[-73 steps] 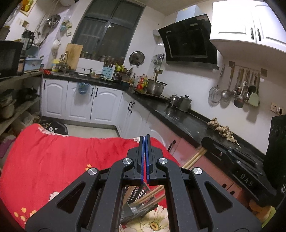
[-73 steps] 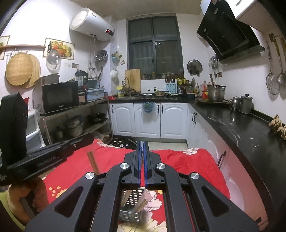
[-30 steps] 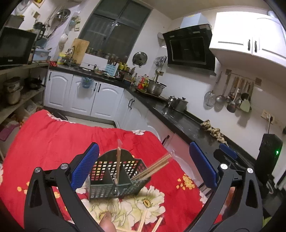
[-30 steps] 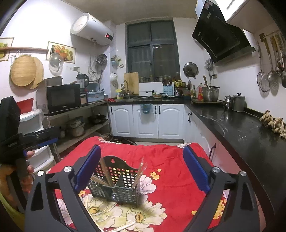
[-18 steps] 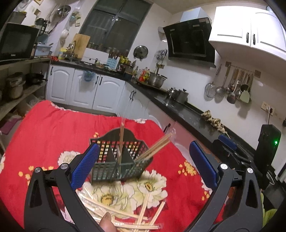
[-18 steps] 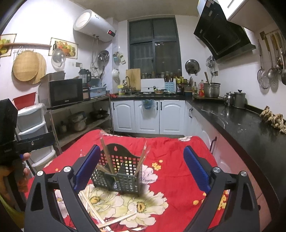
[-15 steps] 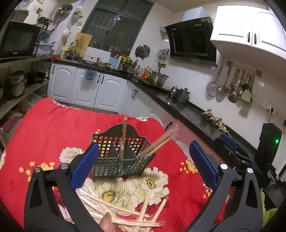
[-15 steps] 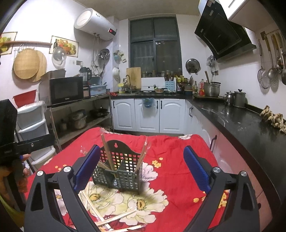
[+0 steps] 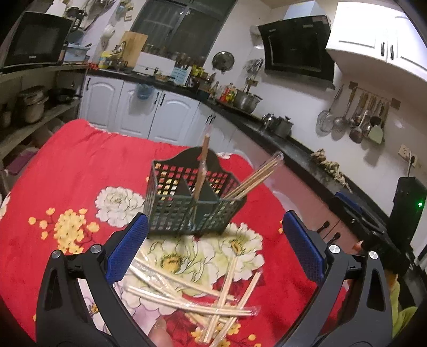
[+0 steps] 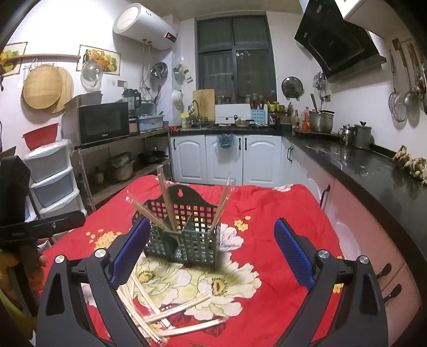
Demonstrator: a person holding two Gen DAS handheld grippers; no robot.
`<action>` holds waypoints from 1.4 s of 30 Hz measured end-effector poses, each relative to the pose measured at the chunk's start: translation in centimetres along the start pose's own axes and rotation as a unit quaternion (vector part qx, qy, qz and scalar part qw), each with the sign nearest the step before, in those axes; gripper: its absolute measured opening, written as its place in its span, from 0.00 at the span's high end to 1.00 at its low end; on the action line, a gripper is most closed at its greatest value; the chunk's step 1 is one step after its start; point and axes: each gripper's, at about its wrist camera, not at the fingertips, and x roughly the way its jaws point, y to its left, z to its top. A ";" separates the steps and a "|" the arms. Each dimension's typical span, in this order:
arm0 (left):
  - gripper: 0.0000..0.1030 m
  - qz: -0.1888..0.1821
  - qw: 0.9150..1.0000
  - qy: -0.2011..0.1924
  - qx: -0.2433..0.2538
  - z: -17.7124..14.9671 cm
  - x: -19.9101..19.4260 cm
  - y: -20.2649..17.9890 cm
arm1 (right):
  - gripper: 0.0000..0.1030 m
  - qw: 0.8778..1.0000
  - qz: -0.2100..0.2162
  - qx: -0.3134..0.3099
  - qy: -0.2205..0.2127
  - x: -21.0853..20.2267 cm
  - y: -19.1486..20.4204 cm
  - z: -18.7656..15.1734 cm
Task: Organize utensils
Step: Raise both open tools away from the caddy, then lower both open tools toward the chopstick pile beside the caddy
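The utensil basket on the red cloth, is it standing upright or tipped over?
Upright. The utensil basket sits flat on the red cloth, open top up, with wrapped chopsticks leaning out of its compartments.

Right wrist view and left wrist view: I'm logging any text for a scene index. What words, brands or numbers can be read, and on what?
Water heater: a red lit display, digits too blurred to read.
Microwave: a small pale brand mark on the door's lower edge, too small to read.
Other handheld gripper at the left edge: pale lettering on its black body, not legible.
Left wrist view: no readable text.
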 end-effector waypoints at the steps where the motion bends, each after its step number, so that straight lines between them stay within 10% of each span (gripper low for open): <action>1: 0.10 0.001 1.000 0.002 -0.001 -0.2 0.0 0.1 | 0.11 1.000 0.000 -0.001 0.002 0.0 0.0 -0.1; 42: 0.10 0.072 0.988 0.111 -0.078 -7.4 2.1 8.4 | 0.12 0.992 0.006 -0.009 0.122 4.9 1.2 -7.2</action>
